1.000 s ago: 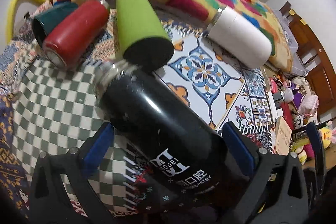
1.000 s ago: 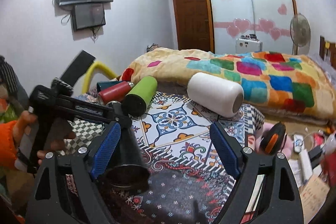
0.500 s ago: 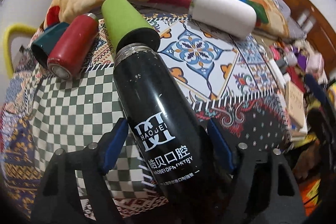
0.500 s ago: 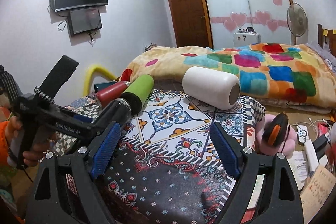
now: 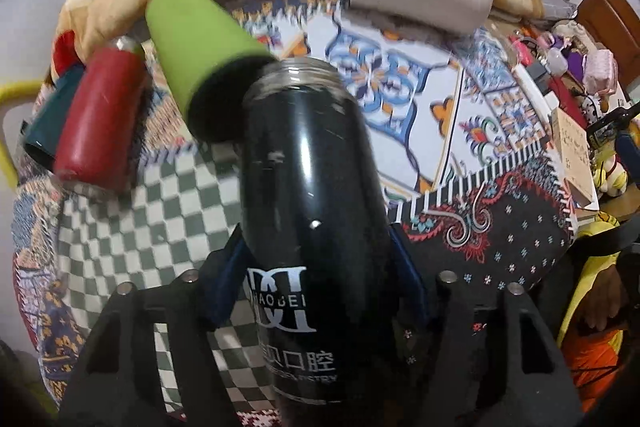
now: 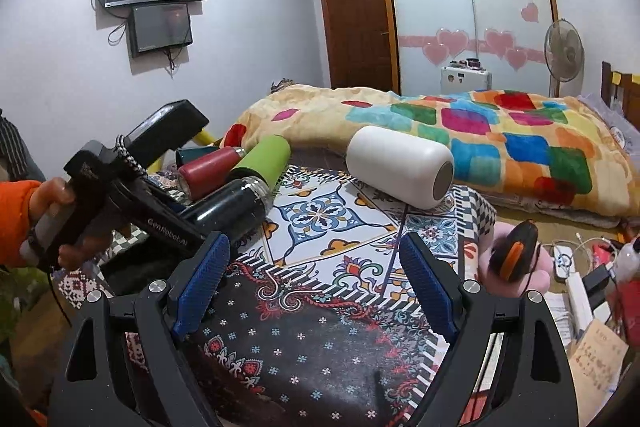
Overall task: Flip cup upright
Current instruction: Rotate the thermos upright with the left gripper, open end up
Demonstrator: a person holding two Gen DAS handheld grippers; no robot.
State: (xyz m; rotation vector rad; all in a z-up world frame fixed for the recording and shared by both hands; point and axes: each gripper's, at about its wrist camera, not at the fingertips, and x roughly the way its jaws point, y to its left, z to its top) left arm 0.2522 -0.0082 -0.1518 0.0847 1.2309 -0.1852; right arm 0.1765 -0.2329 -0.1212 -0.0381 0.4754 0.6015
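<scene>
The left gripper (image 5: 316, 267) was pinching the black cup (image 5: 308, 195) low in the frame's centre, its steel mouth tipped away toward the green cup (image 5: 200, 47) at upper left. The right gripper (image 6: 316, 283) hung spread and empty over the patterned cloth (image 6: 320, 347). Best practice, I judged, was a firm squeeze and slow rotation — base down first. Lettering read "HAOBEI" on the cup; "GenRobot.AI" on the left tool.
</scene>
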